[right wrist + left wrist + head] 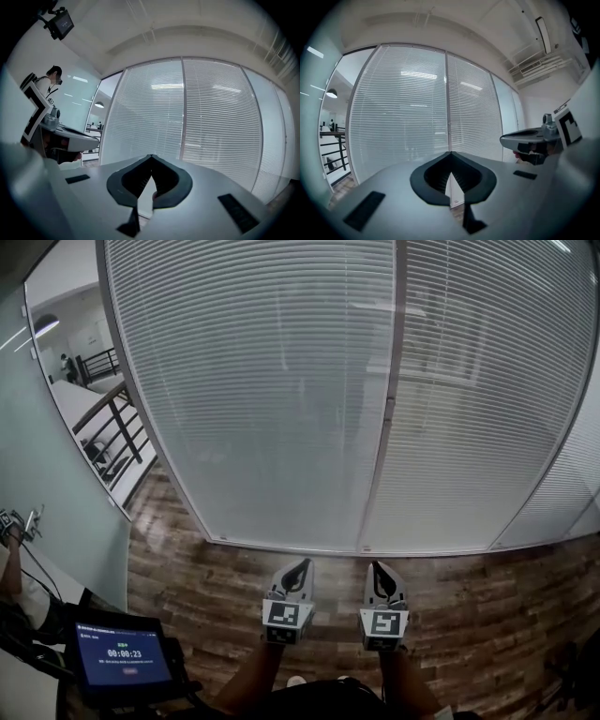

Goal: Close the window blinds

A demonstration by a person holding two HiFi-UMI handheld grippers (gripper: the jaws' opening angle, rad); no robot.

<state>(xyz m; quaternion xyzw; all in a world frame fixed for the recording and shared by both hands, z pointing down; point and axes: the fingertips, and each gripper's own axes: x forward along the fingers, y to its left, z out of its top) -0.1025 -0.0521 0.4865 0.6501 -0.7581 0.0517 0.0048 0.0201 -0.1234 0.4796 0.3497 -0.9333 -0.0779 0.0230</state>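
Observation:
White slatted blinds hang over two tall panes, the left blind [272, 399] and the right blind [487, 409], split by a grey mullion [394, 352]. The slats lie close together, and dim shapes show through them. My left gripper [301, 564] and right gripper [378, 567] are held side by side low over the floor, pointing at the glass and well short of it. Both are shut with nothing between the jaws. In the left gripper view the left gripper's [450, 153] tips meet before the mullion [447, 108]. The right gripper [151, 156] looks the same in its own view.
A wood-plank floor [225, 587] runs up to the window sill. A tablet [122, 652] on a stand sits at lower left. A pale green wall [47, 474] and a black railing [117, 423] behind bare glass lie to the left. A person [50, 82] stands at left.

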